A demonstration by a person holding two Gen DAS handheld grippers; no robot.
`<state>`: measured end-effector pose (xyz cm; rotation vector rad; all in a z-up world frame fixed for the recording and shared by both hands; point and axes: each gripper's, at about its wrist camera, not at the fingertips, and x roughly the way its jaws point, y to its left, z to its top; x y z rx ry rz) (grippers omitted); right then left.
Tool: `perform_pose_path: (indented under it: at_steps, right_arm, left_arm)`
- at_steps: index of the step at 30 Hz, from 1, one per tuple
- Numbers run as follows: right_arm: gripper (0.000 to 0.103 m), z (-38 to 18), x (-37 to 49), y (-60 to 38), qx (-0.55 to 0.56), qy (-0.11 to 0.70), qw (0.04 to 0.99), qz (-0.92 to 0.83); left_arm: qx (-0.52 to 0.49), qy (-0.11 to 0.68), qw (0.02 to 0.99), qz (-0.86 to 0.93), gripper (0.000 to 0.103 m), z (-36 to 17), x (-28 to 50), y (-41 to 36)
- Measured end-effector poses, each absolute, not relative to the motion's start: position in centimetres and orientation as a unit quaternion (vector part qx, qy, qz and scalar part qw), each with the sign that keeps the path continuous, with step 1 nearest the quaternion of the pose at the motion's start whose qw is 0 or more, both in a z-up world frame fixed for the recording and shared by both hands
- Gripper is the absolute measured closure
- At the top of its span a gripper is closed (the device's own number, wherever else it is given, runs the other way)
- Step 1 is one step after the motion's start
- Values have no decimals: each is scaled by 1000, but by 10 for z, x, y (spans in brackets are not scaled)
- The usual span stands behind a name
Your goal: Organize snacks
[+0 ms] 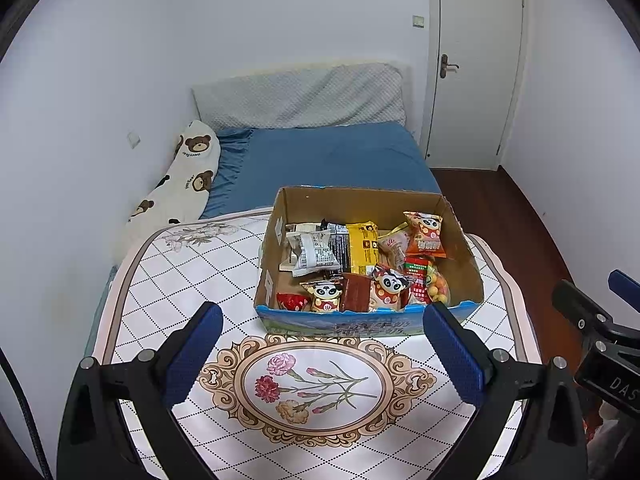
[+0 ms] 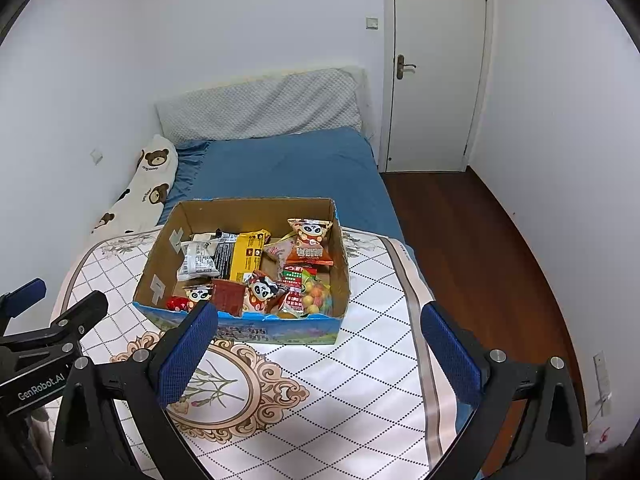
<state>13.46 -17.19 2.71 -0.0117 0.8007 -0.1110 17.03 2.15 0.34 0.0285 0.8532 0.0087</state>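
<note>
An open cardboard box [image 1: 360,200] with a blue printed front stands on the quilt-covered table [image 1: 180,280]; it also shows in the right wrist view [image 2: 256,208]. Inside lie several snack packs: panda bags [image 1: 426,234], a yellow pack [image 1: 362,246], a white pack [image 1: 312,252], a bag of coloured balls [image 1: 436,284]. My left gripper [image 1: 322,354] is open and empty, in front of the box. My right gripper [image 2: 318,354] is open and empty, also short of the box. Each gripper shows at the edge of the other's view.
A blue bed [image 1: 328,160] with a grey pillow [image 1: 300,96] and a bear-print bolster [image 1: 180,184] lies behind the table. A closed white door [image 2: 436,64] and dark wood floor [image 2: 472,248] are to the right. White walls surround.
</note>
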Motion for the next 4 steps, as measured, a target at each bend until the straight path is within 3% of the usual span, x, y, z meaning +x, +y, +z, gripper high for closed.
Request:
perform_pose_path:
  at_steps: [4]
  right_arm:
    - [0, 27, 134, -172, -5, 390, 919, -54]
  left_arm:
    - [14, 413, 911, 2, 0, 4, 171, 21]
